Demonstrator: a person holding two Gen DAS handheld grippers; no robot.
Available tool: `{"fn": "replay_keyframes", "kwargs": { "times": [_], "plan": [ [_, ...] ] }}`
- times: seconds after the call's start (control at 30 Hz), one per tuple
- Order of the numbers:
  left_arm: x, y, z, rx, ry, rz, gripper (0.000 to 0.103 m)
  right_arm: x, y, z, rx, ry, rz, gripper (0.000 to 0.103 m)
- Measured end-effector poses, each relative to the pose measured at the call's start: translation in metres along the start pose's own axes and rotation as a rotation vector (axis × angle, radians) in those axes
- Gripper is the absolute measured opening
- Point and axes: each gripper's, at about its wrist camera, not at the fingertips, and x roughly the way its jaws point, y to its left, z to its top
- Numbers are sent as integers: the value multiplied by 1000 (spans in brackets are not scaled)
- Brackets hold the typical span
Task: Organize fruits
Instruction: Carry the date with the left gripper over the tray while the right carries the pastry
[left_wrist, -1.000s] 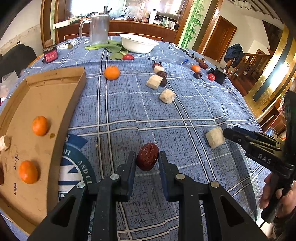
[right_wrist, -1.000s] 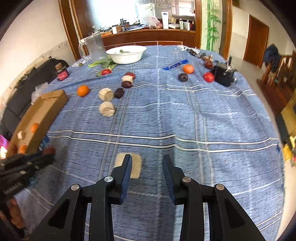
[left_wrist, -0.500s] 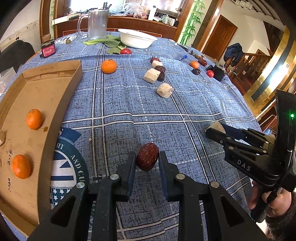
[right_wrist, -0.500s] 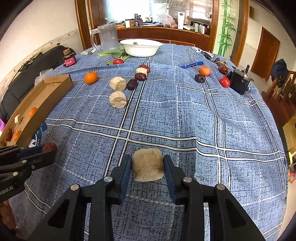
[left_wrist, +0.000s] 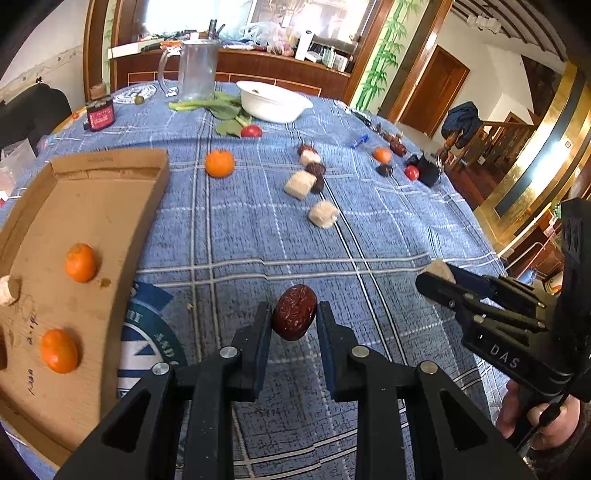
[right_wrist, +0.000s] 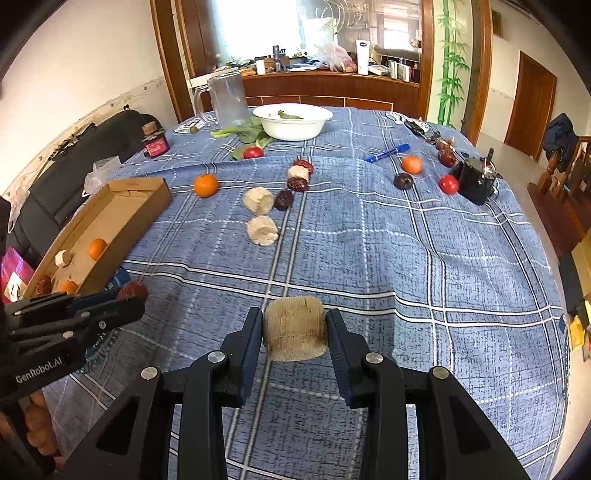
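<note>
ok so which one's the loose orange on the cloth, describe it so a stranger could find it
Start at the cardboard box on the blue checked tablecloth. Just past its far open end, toward the white bowl, sits the orange. It lies alone on the cloth, unlike the oranges inside the box.

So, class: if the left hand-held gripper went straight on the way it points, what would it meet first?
Probably the bare blue tablecloth just beyond the red date held by the left hand-held gripper; depth is uncertain.
</note>
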Motion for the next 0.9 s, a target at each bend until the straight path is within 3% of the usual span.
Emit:
{"fn": "replay_keyframes", "kwargs": {
  "times": [0.47, 0.9],
  "plan": [
    [-34, 55, 11, -82, -68, 58, 24, 11, 52, 31, -58, -12, 65, 38],
    [-69, 137, 8, -203, -114, 180, 24, 35, 130, 67, -133, -4, 184, 38]
  ]
}}
